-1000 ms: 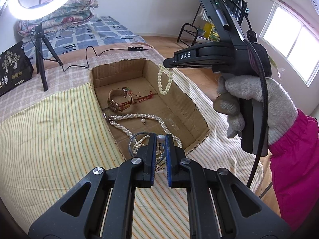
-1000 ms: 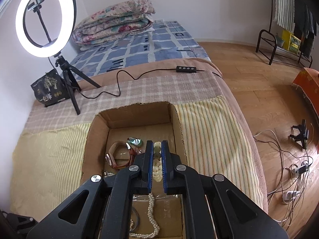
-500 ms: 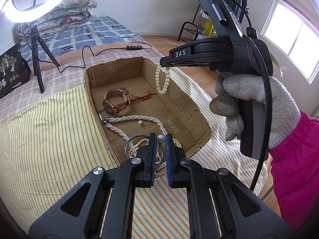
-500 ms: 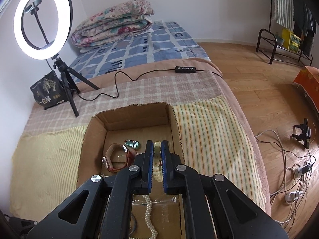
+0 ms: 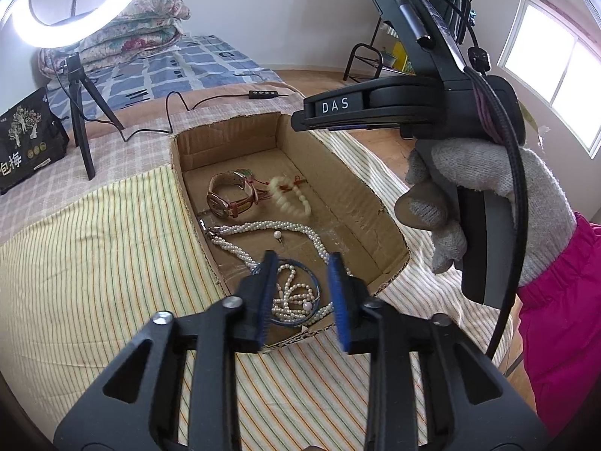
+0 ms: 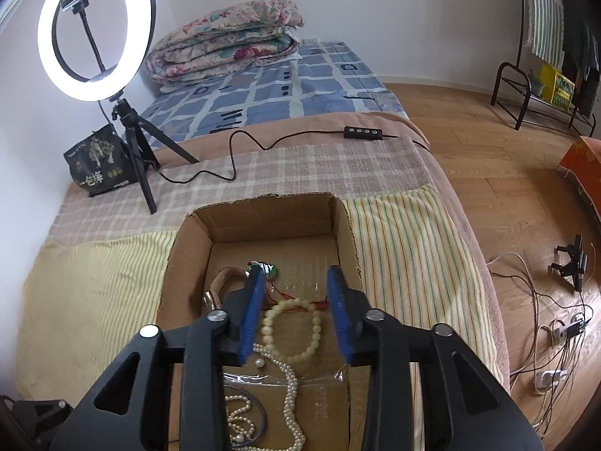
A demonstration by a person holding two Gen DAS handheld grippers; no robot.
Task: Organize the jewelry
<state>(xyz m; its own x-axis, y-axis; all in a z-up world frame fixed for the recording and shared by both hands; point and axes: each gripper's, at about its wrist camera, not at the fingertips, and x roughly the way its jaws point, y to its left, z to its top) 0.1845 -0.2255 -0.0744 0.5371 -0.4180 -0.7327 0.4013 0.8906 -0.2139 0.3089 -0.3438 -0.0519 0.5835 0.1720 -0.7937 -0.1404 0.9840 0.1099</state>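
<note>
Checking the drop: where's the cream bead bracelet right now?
The cream bead bracelet is in the cardboard box, below the open right gripper, right of the watch, beyond the pearl necklace. It looks blurred in the left wrist view.

A home bedroom: bed [image 6: 300,86], folded quilt [image 6: 225,37], wooden floor [image 6: 469,131].

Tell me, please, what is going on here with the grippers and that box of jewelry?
A person is sorting jewelry into a cardboard box on a bed, a handheld gripper in each gloved hand. Both the left gripper and the right gripper are open above the box and hold nothing. A cream bead bracelet lies on the box floor under the right gripper, beside a watch. Pearl necklaces and a blue bangle lie at the near end.
</note>
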